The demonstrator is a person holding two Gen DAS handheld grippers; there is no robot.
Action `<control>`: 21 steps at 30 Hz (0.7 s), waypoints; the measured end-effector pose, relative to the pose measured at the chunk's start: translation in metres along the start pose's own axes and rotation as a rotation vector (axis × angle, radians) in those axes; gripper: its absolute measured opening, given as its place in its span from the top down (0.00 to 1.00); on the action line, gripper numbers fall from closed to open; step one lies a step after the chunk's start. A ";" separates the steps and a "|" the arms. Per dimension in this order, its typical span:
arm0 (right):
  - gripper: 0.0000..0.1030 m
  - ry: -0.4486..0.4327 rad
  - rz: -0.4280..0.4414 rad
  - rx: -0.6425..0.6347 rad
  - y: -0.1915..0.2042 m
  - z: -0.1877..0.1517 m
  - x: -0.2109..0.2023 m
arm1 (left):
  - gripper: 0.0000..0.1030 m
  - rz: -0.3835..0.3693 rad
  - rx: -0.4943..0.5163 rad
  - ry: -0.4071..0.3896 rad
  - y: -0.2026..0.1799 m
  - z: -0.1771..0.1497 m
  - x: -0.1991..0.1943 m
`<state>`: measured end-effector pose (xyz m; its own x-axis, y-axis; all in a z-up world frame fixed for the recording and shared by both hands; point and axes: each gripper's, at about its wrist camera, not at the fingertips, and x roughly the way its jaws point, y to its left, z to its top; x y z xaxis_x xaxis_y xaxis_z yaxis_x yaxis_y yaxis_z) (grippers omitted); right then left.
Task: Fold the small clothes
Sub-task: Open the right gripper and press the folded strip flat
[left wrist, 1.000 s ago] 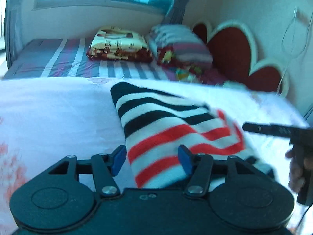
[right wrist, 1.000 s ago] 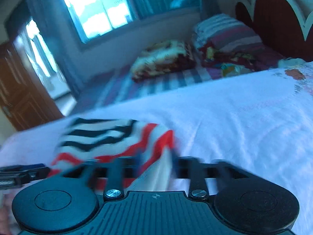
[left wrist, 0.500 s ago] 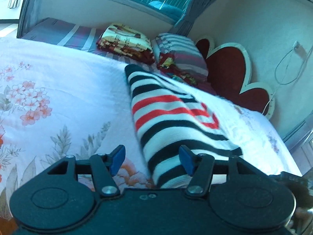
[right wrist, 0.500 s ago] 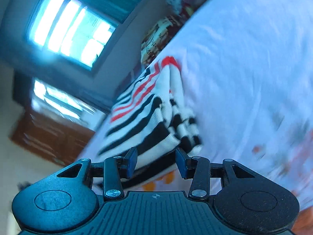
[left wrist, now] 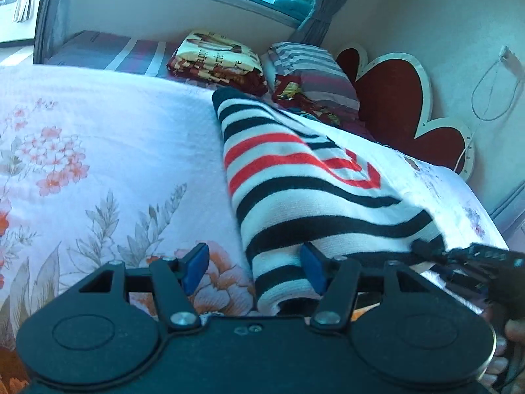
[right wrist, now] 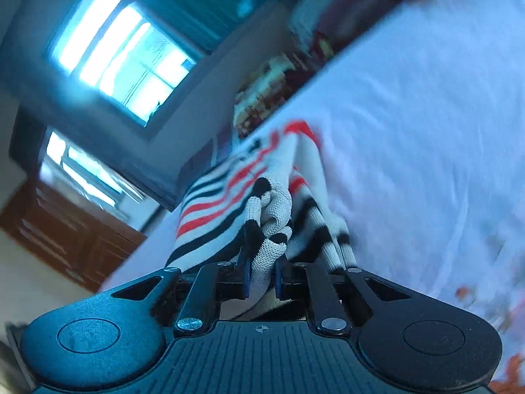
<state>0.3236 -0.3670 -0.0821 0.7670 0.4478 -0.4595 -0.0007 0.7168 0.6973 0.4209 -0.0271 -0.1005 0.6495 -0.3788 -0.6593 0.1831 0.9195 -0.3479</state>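
On the white floral bed sheet (left wrist: 98,138), the right hand-held gripper (right wrist: 262,274) is closing on the black, white and red striped knit garment's (left wrist: 295,177) edge, the left hand-held gripper (left wrist: 252,271) stands released astride the near hem; next likely folding it over

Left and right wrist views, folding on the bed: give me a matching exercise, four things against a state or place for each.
Things:
1. striped garment
2. left gripper
3. right gripper
4. heart-shaped headboard

States or places:
A. against the wall behind the pillows
B. fingers apart, straddling the garment's near left edge
C. lying folded lengthwise on the floral bedspread
D. fingers closing on a bunched knit edge

Pairs: 1-C, 2-B, 3-D, 4-A
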 end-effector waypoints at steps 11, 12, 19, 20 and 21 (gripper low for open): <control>0.72 0.020 -0.182 -0.095 0.000 -0.014 -0.006 | 0.44 0.055 0.116 -0.018 -0.022 0.008 -0.007; 0.71 -0.021 -0.212 -0.139 0.007 -0.012 -0.015 | 0.44 0.049 0.113 -0.033 -0.021 0.013 -0.009; 0.89 -0.042 -0.219 -0.455 0.043 0.002 0.022 | 0.29 0.043 0.068 0.019 -0.014 0.036 0.036; 0.92 0.031 -0.280 -0.486 0.037 -0.003 0.042 | 0.25 0.064 0.073 0.021 -0.014 0.036 0.042; 0.92 0.044 -0.298 -0.490 0.027 -0.008 0.054 | 0.23 0.071 0.076 0.020 -0.015 0.034 0.043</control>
<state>0.3595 -0.3190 -0.0927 0.7521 0.2026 -0.6272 -0.0936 0.9748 0.2026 0.4718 -0.0533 -0.1010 0.6483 -0.3141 -0.6935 0.1932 0.9490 -0.2492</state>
